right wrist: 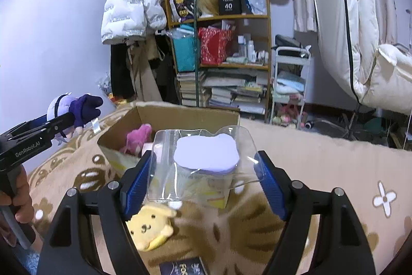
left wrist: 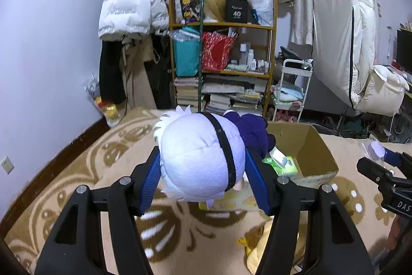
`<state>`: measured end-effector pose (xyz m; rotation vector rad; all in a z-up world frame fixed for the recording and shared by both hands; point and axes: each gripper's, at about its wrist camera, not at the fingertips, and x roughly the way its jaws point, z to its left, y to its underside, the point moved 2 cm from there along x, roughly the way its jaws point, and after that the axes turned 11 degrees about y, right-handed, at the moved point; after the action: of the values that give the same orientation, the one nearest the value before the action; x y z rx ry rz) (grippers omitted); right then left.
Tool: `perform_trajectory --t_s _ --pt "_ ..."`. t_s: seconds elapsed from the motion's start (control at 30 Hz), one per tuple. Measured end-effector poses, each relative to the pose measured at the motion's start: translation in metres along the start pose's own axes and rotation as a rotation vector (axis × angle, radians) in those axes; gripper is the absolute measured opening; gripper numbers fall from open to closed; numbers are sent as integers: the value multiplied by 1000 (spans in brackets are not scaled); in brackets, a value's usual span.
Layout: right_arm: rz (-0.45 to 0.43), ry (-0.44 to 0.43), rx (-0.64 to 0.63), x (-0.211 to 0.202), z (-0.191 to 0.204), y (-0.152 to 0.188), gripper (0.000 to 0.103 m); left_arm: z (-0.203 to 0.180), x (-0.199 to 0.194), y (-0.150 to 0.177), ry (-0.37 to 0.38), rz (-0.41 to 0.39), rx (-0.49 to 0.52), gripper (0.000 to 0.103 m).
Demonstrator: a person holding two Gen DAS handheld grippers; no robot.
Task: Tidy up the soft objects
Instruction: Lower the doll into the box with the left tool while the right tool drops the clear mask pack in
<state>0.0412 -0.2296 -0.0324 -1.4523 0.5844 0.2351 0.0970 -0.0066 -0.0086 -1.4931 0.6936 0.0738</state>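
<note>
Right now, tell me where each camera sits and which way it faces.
Left wrist: on the left gripper, facing the shelf over the box; its fingers clamp a doll; right gripper at the edge.
Right wrist: on the right gripper, facing likewise; fingers hold a clear pouch; left gripper and hand show.
Shared: shelf, box, doll, yellow plush.

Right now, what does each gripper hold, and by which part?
Left gripper clamps the doll by its head. Right gripper holds the clear pouch by its side edges.
</note>
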Motion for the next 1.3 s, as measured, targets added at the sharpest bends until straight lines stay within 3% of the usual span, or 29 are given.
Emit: perform_trajectory --t_s 0.57,1.03,1.3 --pt "-25 -28 19 43 -2 -19 82 -19 44 -12 24 -17 111 62" --pt "4 -53 13 76 1 -21 82 -21 68 -12 47 35 118 63" --pt "32 -68 -24 90 10 -14 82 -21 88 -3 59 112 102 63"
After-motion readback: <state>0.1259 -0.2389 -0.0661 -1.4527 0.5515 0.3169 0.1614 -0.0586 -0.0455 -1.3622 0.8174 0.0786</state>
